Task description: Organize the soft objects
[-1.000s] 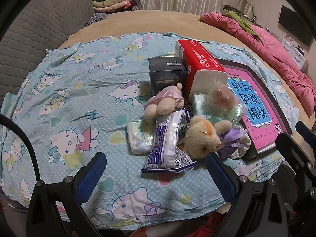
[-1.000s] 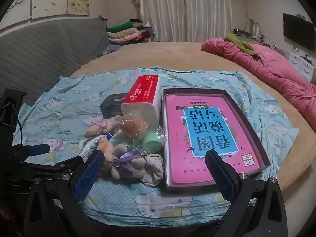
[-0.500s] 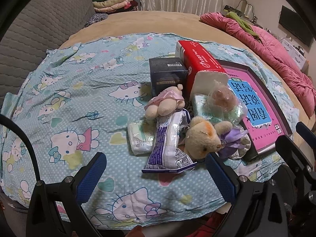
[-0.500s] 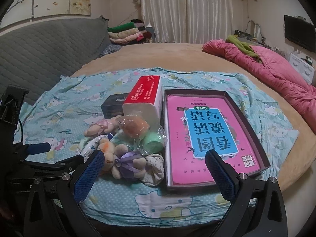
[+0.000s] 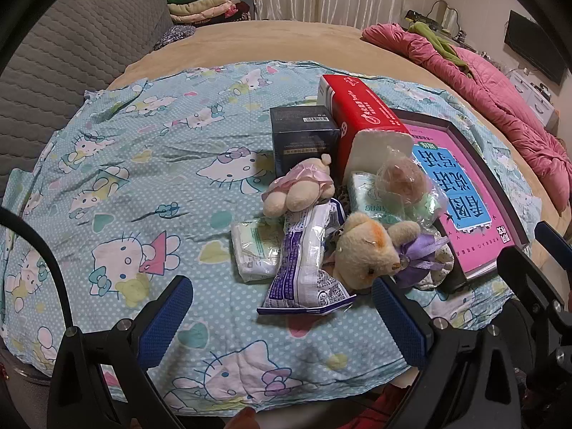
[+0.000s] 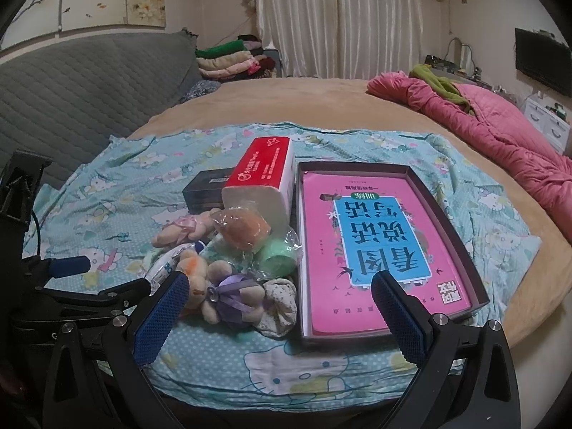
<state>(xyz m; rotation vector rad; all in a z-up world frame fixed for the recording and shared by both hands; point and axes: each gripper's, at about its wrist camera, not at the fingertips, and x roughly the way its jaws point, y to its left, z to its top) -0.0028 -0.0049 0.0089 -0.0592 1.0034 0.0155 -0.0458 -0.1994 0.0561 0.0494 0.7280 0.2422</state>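
A pile of soft things lies on a Hello Kitty cloth [image 5: 143, 186]. It holds a tan bear with a purple bow [image 5: 368, 254] [image 6: 221, 293], a bear in a pink dress [image 5: 300, 189] [image 6: 182, 230], a purple-and-white packet [image 5: 307, 268], a tissue pack [image 5: 255, 250] and a clear bag with soft balls [image 5: 404, 182] [image 6: 246, 232]. My left gripper [image 5: 282, 318] is open and empty, just in front of the pile. My right gripper [image 6: 279, 318] is open and empty, low before the bear and the box.
A red tissue box [image 5: 361, 121] [image 6: 264, 175] and a dark box [image 5: 304, 136] stand behind the pile. An open dark box holding a pink book [image 6: 379, 246] [image 5: 461, 186] lies to the right. A pink quilt [image 6: 500, 132] lies far right, a grey headboard [image 6: 71, 96] left.
Both views have risen and tilted up slightly. Nothing on the cloth has moved.
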